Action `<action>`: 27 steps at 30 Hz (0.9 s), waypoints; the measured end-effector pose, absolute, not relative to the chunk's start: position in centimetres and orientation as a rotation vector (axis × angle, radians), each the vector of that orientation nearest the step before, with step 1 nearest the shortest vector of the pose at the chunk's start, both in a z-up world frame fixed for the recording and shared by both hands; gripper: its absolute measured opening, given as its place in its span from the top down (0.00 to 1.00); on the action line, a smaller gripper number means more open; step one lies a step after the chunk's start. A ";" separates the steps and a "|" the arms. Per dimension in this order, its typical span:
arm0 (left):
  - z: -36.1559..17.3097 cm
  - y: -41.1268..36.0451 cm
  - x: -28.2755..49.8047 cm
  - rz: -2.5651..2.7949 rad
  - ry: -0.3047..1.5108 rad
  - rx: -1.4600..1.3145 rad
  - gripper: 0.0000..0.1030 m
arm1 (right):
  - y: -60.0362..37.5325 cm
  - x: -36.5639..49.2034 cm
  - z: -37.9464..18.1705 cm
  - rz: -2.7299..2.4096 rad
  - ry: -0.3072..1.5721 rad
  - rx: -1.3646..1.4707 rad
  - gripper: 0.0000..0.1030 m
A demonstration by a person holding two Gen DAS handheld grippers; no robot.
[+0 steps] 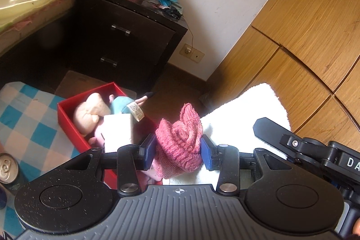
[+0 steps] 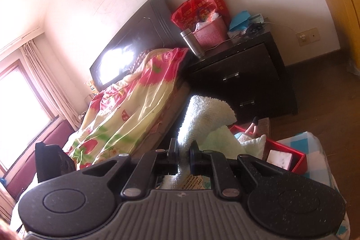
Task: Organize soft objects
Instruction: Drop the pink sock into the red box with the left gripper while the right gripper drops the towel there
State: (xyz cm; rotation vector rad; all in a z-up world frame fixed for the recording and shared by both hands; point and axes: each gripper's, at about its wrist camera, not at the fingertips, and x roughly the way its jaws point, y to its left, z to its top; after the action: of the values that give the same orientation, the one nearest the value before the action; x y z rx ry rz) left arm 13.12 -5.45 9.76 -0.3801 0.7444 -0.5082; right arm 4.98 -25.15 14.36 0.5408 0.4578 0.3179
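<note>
Left wrist view: the left gripper [image 1: 178, 151] is partly closed on a pink knitted piece [image 1: 182, 141], its blue pads [image 1: 149, 151] pressing in from both sides. Ahead and to its left sits a red box [image 1: 67, 115] on a blue checked cloth [image 1: 29, 127], already holding a beige plush toy [image 1: 90, 110], a teal one and a white block [image 1: 118, 129]. To the gripper's right lies a white towel [image 1: 245, 109], with part of the other gripper at the edge. My guess is the knit could sag or slip out, since only a bunched fold is pinched, and a loose end might snag on the box wall. A white tag [image 1: 135, 111] on the toy carries print too small to read; the letters "DA" show on the neighbouring tool.

Right wrist view: the right gripper [image 2: 182, 155] is fully closed on a pale fluffy towel [image 2: 203, 115], which rises just ahead of it. The red box [image 2: 300, 161] lies ahead to its right. The towel droops over the box corner, so moving it carelessly might drag the toys out or tip the box. A red bag [image 2: 200, 7] on the nightstand [image 2: 247, 69] bears writing I cannot make out.
</note>
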 end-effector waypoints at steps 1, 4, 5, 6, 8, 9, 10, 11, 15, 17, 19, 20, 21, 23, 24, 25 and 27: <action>9.7 -5.5 13.2 -0.508 0.745 -0.381 0.59 | -25.2 5.2 14.4 0.312 0.458 0.535 1.00; 9.6 -5.8 13.7 -0.508 0.746 -0.385 0.59 | -25.5 5.9 14.3 0.302 0.457 0.530 1.00; 9.6 -5.9 13.7 -0.508 0.745 -0.385 0.59 | -25.6 6.1 14.3 0.301 0.456 0.528 1.00; 9.6 -6.0 13.9 -0.507 0.746 -0.386 0.59 | -25.6 6.4 14.4 0.299 0.454 0.526 1.00; 9.5 -6.2 14.2 -0.504 0.748 -0.387 0.58 | -25.7 6.8 14.4 0.289 0.444 0.512 1.00; 9.4 -6.4 14.4 -0.503 0.750 -0.385 0.58 | -25.7 7.1 14.4 0.286 0.443 0.503 1.00; 9.3 -6.6 14.7 -0.501 0.752 -0.385 0.58 | -25.7 7.4 14.4 0.285 0.441 0.499 1.00; 9.2 -6.7 14.9 -0.498 0.754 -0.384 0.58 | -25.8 7.7 14.3 0.286 0.439 0.499 1.00; 8.4 -7.5 16.1 -0.475 0.762 -0.364 0.58 | -25.8 9.0 13.6 0.275 0.446 0.484 1.00; 7.8 -7.8 16.8 -0.469 0.775 -0.367 0.58 | -25.8 9.8 13.1 0.256 0.448 0.468 1.00; 7.1 -8.2 17.6 -0.462 0.791 -0.368 0.58 | -26.1 10.8 12.4 0.235 0.460 0.457 1.00; 6.7 -8.4 17.9 -0.459 0.801 -0.365 0.58 | -26.2 11.3 12.0 0.233 0.470 0.459 1.00; 6.3 -8.6 18.3 -0.455 0.810 -0.360 0.58 | -26.4 11.8 11.5 0.231 0.481 0.465 1.00; 5.5 -9.0 18.9 -0.444 0.823 -0.341 0.58 | -26.5 12.8 10.6 0.224 0.503 0.470 1.00; 5.1 -9.2 19.2 -0.434 0.827 -0.327 0.57 | -26.6 13.3 10.2 0.221 0.511 0.474 1.00; 4.7 -9.4 19.5 -0.426 0.835 -0.315 0.57 | -26.8 13.9 9.6 0.216 0.521 0.480 1.00; 3.5 -9.8 20.2 -0.416 0.863 -0.301 0.57 | -26.9 15.0 8.4 0.205 0.548 0.488 1.00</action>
State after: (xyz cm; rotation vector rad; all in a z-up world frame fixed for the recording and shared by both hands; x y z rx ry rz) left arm 20.21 -9.77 3.53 -0.3006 0.8627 -0.4163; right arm 15.04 -26.89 8.44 0.4877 0.5481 0.2045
